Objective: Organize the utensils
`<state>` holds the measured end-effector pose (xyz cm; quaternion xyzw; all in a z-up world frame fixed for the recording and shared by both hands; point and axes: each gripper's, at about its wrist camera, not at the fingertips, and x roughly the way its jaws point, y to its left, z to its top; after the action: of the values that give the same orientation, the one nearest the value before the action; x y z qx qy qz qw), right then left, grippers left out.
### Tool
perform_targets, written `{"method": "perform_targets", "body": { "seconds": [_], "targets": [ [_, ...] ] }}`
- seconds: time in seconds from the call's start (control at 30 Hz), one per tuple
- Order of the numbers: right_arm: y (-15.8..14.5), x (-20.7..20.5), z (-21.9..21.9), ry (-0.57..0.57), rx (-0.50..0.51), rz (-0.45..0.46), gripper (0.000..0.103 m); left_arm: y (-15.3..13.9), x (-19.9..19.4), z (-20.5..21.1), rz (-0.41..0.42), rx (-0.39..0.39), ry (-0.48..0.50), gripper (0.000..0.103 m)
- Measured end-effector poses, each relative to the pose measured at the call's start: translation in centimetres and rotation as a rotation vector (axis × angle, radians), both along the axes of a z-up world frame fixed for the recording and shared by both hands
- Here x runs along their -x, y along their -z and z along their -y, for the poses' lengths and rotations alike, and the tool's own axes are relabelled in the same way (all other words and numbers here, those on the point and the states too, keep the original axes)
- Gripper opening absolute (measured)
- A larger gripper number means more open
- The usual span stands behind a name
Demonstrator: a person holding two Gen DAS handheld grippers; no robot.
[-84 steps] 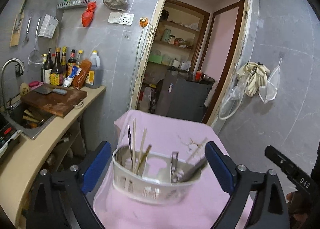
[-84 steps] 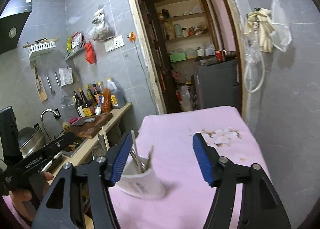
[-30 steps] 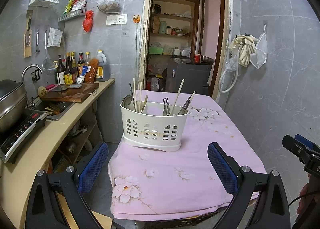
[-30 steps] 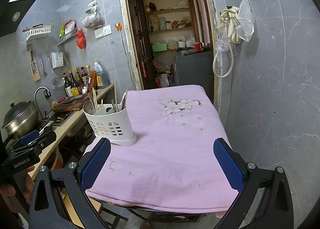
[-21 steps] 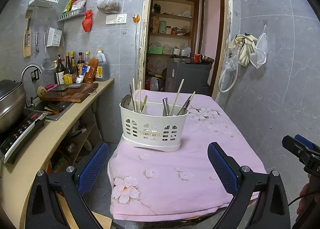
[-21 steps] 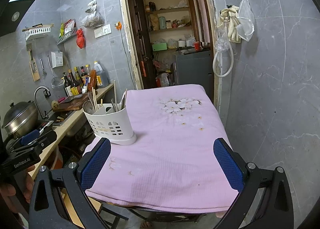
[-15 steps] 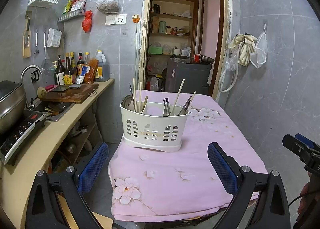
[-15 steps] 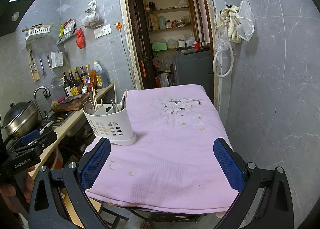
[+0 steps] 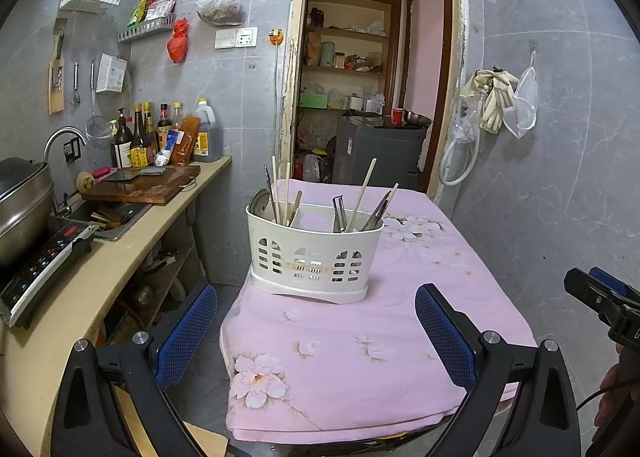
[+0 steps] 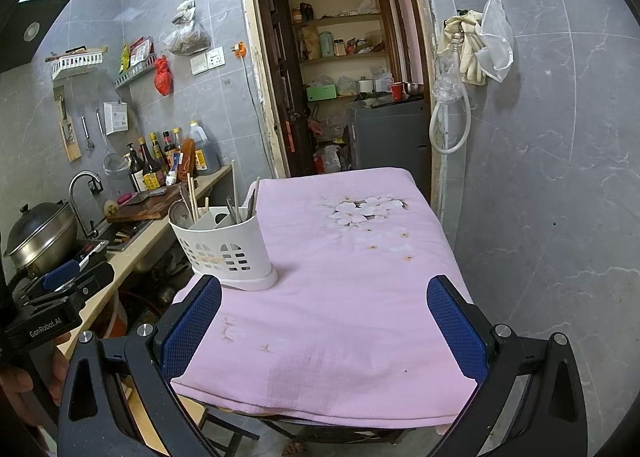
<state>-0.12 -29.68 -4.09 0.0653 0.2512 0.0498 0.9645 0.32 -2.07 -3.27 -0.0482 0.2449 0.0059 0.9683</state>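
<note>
- utensil caddy stands ahead of my left claw, utensils upright, nearer than to my right claw.
- both claws spread wide, empty, w/ nothing between.

Grey tiled walls; open doorway; kitchen counter.

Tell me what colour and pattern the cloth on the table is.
The tablecloth is pink with pale flower prints, clearest in the left wrist view.

White slotted utensil caddy, pink cloth printed with pale flowers, grey marbled wall tiles, blue-padded black claws.
</note>
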Motion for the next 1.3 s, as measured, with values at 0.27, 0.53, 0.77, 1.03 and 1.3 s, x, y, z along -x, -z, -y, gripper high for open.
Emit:
{"method": "perform_targets", "body": {
  "seconds": [0.27, 0.53, 0.77, 1.03, 1.3],
  "targets": [
    [0.0, 0.0, -0.1, 0.001, 0.000, 0.000, 0.101, 0.1, 0.0, -0.2, 0.001, 0.002, -0.003, 0.100],
    [0.0, -0.1, -0.5, -0.006, 0.000, -0.002, 0.101, 0.0, 0.0, -0.2, 0.002, 0.003, -0.003, 0.100],
    [0.2, -0.3, -1.0, -0.018, 0.000, -0.007, 0.101, 0.0, 0.0, -0.2, 0.001, 0.003, -0.003, 0.100],
    [0.3, -0.5, -0.9, -0.020, -0.001, -0.009, 0.101, 0.0, 0.0, -0.1, 0.002, 0.003, -0.003, 0.100],
    [0.3, -0.6, -0.8, -0.022, -0.001, -0.010, 0.101, 0.0, 0.0, 0.0, 0.002, 0.005, -0.004, 0.100]
  ]
}}
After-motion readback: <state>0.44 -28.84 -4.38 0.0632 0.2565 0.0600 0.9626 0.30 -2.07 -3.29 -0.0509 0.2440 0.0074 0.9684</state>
